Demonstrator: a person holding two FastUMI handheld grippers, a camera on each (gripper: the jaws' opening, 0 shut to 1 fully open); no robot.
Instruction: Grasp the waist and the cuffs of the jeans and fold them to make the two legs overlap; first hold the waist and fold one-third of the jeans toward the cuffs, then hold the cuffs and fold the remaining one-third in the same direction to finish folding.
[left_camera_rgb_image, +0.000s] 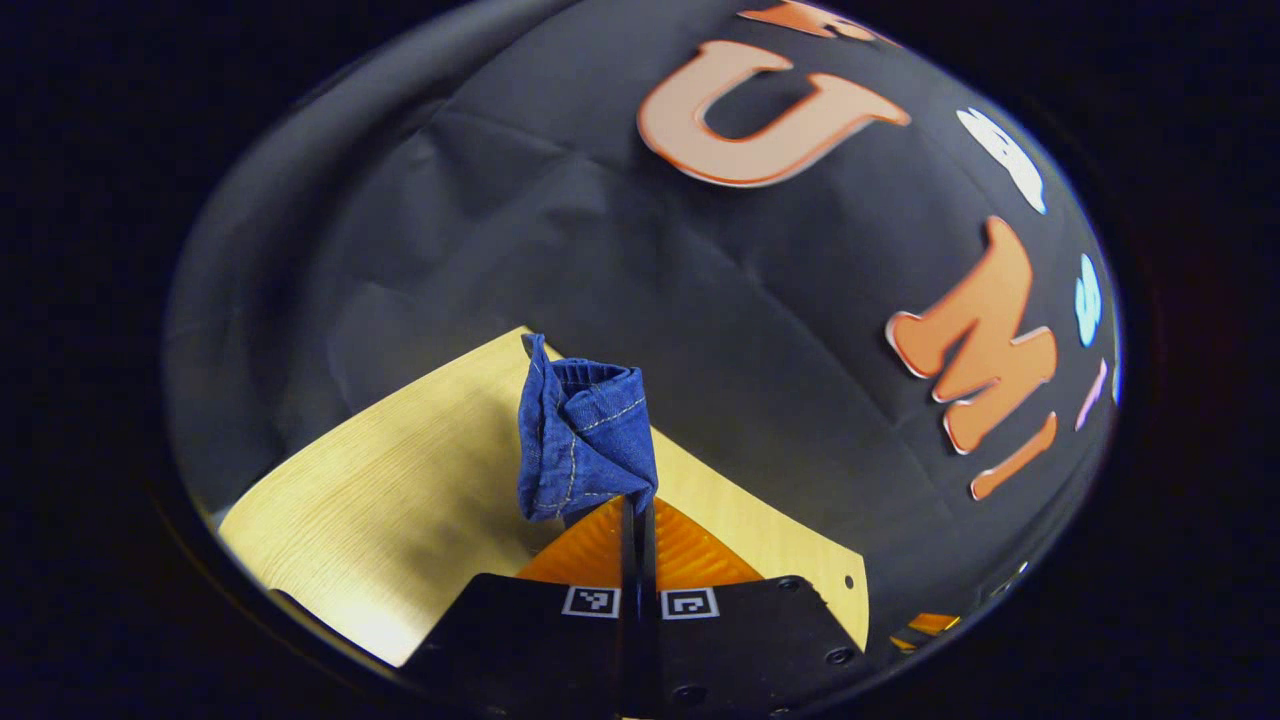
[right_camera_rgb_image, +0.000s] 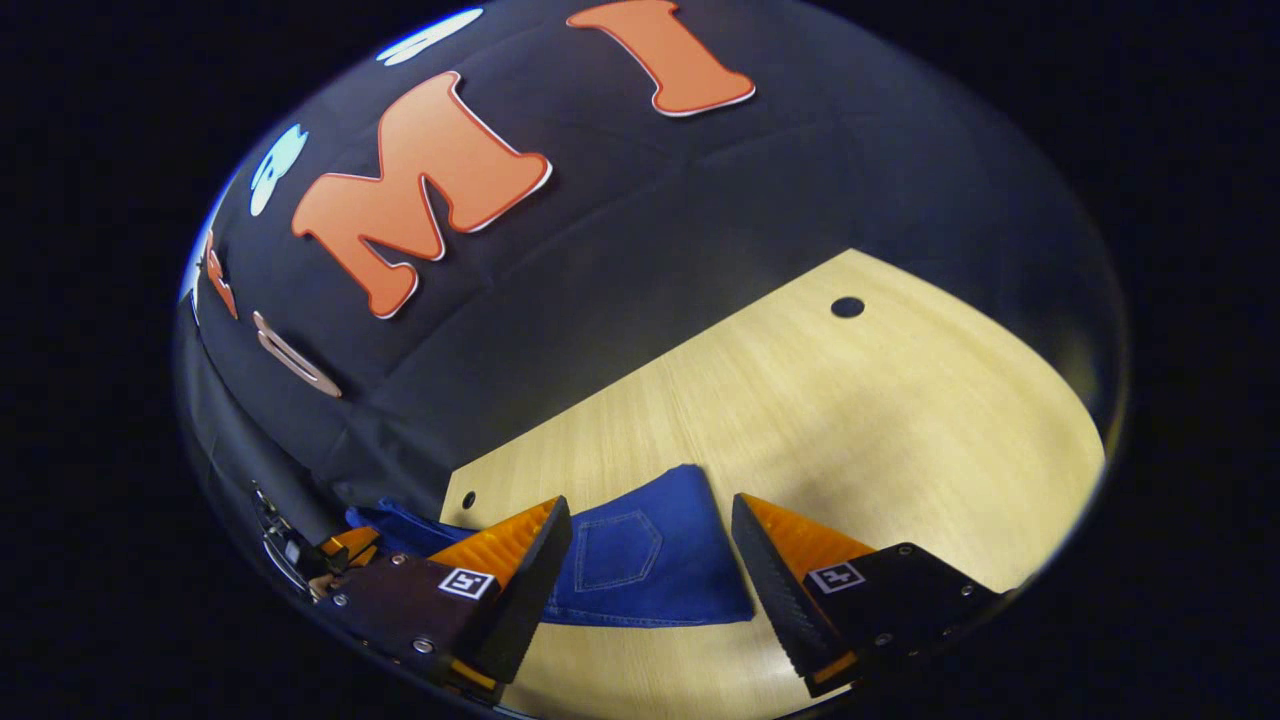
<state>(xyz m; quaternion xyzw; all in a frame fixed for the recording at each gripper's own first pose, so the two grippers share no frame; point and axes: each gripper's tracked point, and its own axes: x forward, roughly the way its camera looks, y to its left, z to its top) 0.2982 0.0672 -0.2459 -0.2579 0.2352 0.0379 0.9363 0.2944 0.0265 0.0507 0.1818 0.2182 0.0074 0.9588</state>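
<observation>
Left gripper (left_camera_rgb_image: 637, 510) fingers clamp bunched jeans (left_camera_rgb_image: 583, 440); right gripper (right_camera_rgb_image: 650, 550) fingers spread above jeans on table (right_camera_rgb_image: 850, 420).

Readable words, brands or numbers: none can be read.
Left gripper (left_camera_rgb_image: 637, 510) markers: two small square black-and-white code patterns, one on each finger base; they are patterns only, with no letters or digits.
Right gripper (right_camera_rgb_image: 650, 535) markers: one square code pattern of the same kind on each finger base, also with no letters or digits.
Jeans (right_camera_rgb_image: 650, 560) back pocket: plain stitching only, no brand patch or tag that can be read.
</observation>
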